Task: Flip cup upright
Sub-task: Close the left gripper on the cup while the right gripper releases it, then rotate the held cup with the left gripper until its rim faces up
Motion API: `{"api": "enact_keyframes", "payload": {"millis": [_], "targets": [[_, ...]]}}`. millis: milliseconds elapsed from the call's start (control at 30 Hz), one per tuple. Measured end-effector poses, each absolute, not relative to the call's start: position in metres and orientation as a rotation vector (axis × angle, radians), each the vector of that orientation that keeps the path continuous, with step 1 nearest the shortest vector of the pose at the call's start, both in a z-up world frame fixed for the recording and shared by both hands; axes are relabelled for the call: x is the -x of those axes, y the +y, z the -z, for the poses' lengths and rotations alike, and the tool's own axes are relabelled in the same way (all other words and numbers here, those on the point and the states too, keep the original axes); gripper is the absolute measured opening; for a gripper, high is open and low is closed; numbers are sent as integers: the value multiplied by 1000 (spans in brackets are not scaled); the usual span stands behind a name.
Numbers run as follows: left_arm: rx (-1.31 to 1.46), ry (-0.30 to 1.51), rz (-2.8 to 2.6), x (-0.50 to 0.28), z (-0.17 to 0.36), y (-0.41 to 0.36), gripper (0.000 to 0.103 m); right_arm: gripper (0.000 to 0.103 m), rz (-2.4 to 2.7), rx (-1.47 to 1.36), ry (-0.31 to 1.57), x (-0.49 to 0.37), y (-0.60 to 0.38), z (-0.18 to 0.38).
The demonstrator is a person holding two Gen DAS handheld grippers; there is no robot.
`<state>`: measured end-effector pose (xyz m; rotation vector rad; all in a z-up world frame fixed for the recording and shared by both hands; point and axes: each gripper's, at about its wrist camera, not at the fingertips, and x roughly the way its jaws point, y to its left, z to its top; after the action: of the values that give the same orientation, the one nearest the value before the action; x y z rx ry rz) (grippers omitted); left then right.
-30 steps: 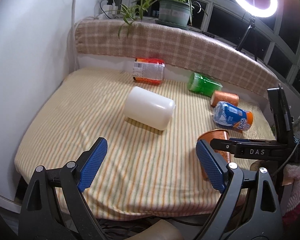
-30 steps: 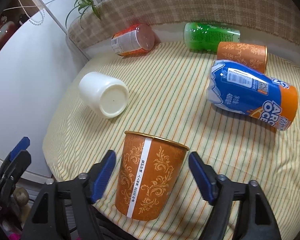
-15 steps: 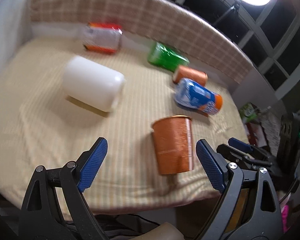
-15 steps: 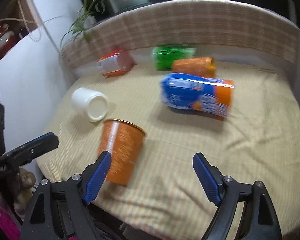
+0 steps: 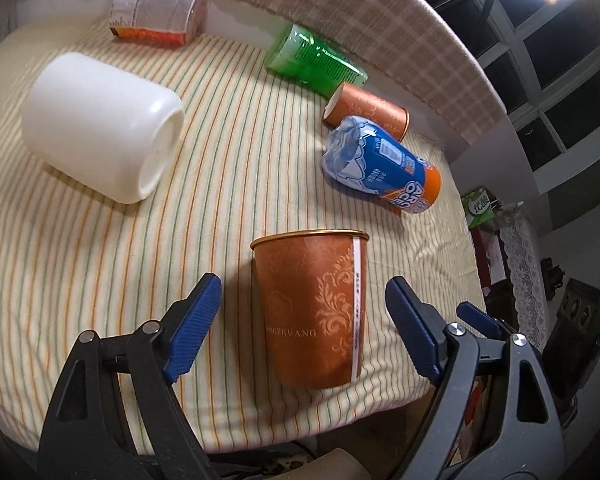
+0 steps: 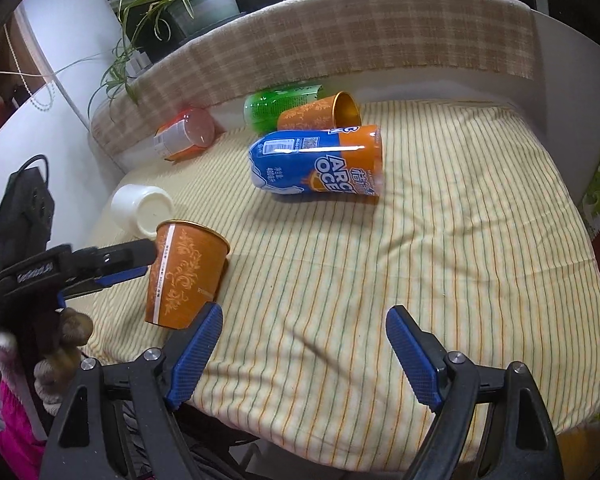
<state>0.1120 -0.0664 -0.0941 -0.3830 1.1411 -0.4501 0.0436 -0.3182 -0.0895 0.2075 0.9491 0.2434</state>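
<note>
An orange paper cup [image 5: 314, 308] stands upright near the front edge of the striped cloth [image 5: 80, 260]; it also shows in the right wrist view [image 6: 186, 278]. My left gripper [image 5: 302, 328] is open with its blue pads on either side of the cup, not touching it. My right gripper [image 6: 302, 354] is open and empty, to the right of the cup. A second orange cup [image 5: 366, 110] lies on its side at the back, also visible in the right wrist view [image 6: 320, 114]. A white cup [image 5: 100, 126] lies on its side at the left.
A blue and orange bottle [image 6: 316, 164], a green bottle [image 5: 312, 62] and a red-orange packet [image 5: 158, 10] lie on the cloth toward the back. A checked padded backrest [image 6: 340, 52] rims the far side. A potted plant [image 6: 200, 0] stands behind it.
My left gripper has swung right and closed in around the upright orange cup. My right gripper has let go of the cup and pulled back to the right.
</note>
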Motion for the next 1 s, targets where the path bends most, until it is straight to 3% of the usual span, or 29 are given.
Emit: {"api": "enact_keyframes", "payload": {"millis": [100, 533, 1000], "targets": [[386, 1159, 449, -118, 101, -68, 85, 86, -243, -211, 953, -44, -319, 92], [346, 1146, 475, -122, 99, -80, 65, 86, -229, -229, 963, -46, -322, 97], [302, 1084, 459, -116, 87, -81, 64, 86, -216, -216, 961, -46, -319, 97]]}}
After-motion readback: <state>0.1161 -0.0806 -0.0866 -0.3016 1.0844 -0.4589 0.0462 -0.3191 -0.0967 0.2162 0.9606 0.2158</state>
